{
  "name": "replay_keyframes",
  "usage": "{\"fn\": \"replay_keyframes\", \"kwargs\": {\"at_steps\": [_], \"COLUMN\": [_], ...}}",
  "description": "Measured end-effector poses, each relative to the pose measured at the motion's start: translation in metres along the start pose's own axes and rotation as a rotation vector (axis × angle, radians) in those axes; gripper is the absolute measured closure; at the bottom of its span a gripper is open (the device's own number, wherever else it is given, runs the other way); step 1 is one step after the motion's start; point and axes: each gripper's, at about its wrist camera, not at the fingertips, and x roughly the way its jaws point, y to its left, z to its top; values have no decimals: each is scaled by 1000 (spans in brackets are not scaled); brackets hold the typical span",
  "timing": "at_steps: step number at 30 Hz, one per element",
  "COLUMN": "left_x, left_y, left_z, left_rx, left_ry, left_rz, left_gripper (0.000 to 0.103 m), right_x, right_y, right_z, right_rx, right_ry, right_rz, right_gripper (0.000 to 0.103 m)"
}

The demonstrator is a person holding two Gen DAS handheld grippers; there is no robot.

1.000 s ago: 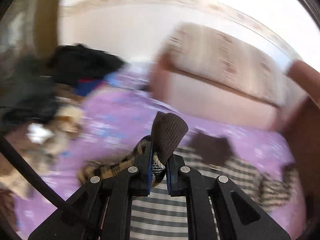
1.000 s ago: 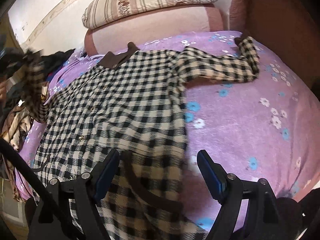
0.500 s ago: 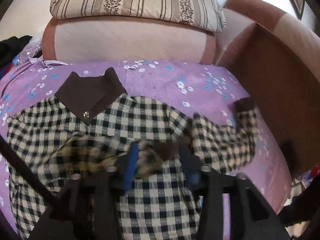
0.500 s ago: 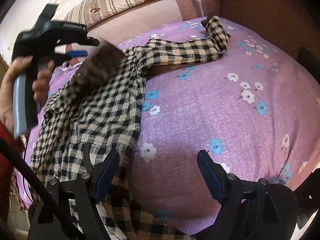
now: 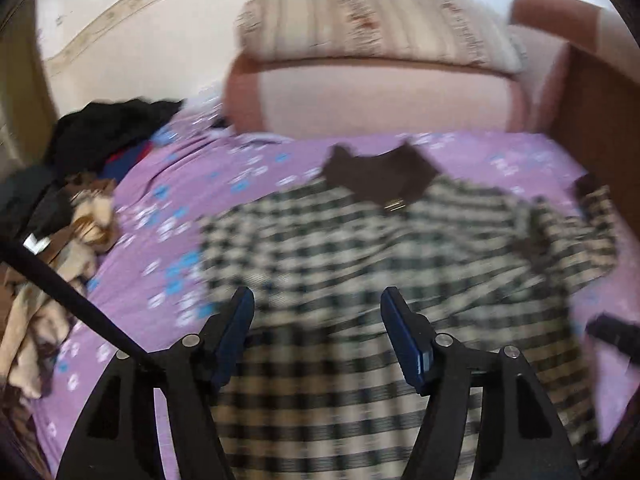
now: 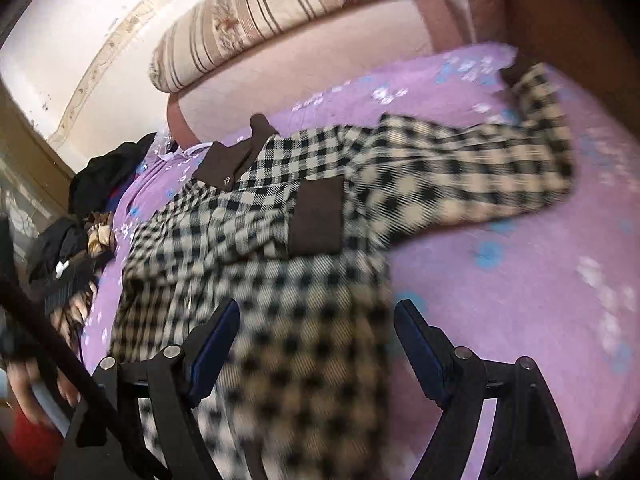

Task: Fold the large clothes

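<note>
A large black-and-cream checked coat (image 5: pixel 360 264) with a brown collar (image 5: pixel 380 176) lies flat on the purple flowered bed cover. In the right wrist view the coat (image 6: pixel 304 280) has one sleeve folded across its chest, its brown cuff (image 6: pixel 318 216) lying on the body. The other sleeve (image 6: pixel 480 168) stretches out to the right. My left gripper (image 5: pixel 316 312) is open and empty above the coat's lower body. My right gripper (image 6: pixel 318 320) is open and empty above the coat's hem.
A pile of dark and tan clothes (image 5: pixel 68 184) lies at the bed's left side. A striped pillow (image 5: pixel 372 24) rests on the pink headboard (image 5: pixel 380 96). A brown wooden side panel (image 6: pixel 560 20) borders the bed on the right. The purple cover (image 6: pixel 520 280) extends to the right of the coat.
My left gripper let go of the sleeve cuff, which now lies folded across the coat's chest, and drew back open. My right gripper moved left over the coat's hem.
</note>
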Motion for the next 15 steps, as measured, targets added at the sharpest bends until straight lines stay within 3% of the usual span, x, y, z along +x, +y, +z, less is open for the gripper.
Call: {"fn": "replay_keyframes", "kwargs": {"at_steps": [4,6,10,11,13,15], "left_x": [18,29,57,67,83,94], "left_y": [38,50,56,57,53,51], "left_z": [-5,-1,10,12,12,9], "left_rx": [-84,-107,-110,-109,-102,-90], "left_ry": [19,17,36,48,75,96], "left_rz": [26,41,67,75,95,101], "left_gripper": [38,38,38,38,38,38], "right_x": [56,74,88,91,98,88], "right_y": [-5,-7,-8,-10,-13,-14], "right_z": [24,29,48,53,58,63], "right_rx": [168,217,282,299,315,302], "right_ry": [114,137,94,89,117,77], "right_rz": [136,137,117,100,93,107], "right_gripper": [23,23,26,51,87,88]}}
